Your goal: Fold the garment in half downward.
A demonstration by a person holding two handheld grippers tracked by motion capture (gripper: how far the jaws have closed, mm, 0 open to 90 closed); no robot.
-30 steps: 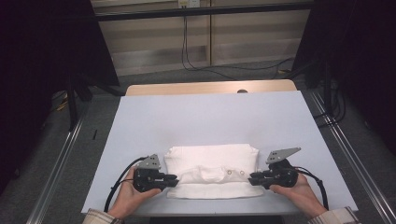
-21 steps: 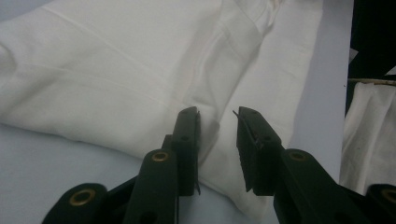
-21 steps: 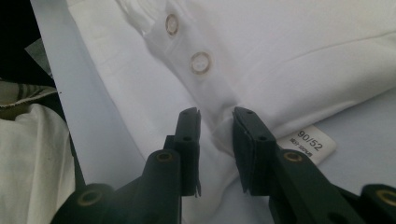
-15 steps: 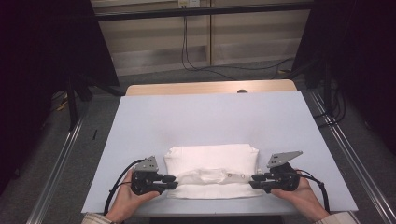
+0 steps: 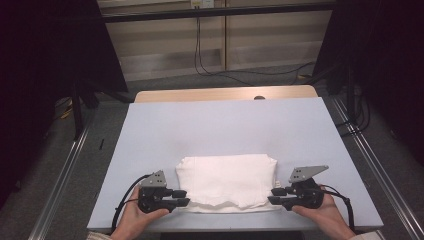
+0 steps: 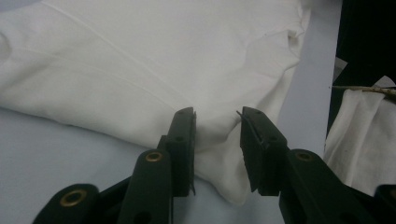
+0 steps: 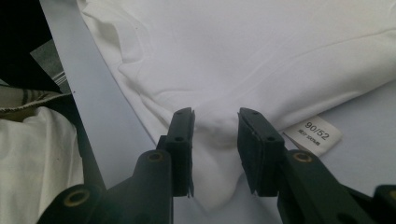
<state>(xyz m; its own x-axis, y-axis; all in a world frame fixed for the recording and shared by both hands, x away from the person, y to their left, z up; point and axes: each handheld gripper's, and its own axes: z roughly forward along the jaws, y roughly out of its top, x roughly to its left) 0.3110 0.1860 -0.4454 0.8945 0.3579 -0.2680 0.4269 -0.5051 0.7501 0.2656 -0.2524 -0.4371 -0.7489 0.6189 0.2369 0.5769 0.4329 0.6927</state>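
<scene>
Both hand-held grippers' jaws have just been opening, and the garment now lies flatter. The left hand-held gripper (image 5: 181, 197) and right hand-held gripper (image 5: 275, 195) stand narrowly parted astride soft corners of the folded white cotton garment (image 5: 227, 181) near the front edge of the smooth pale-blue bench (image 5: 225, 125).

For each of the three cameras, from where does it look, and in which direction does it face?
High view: above the person's side, looking forward and down on the table; both hands, the left gripper and right gripper show.
Left gripper view: on the left gripper, looking along its jaws at the white garment.
Right gripper view: on the right gripper, facing the garment's other end and its size label.
Shared: all see the white garment on the table.
</scene>
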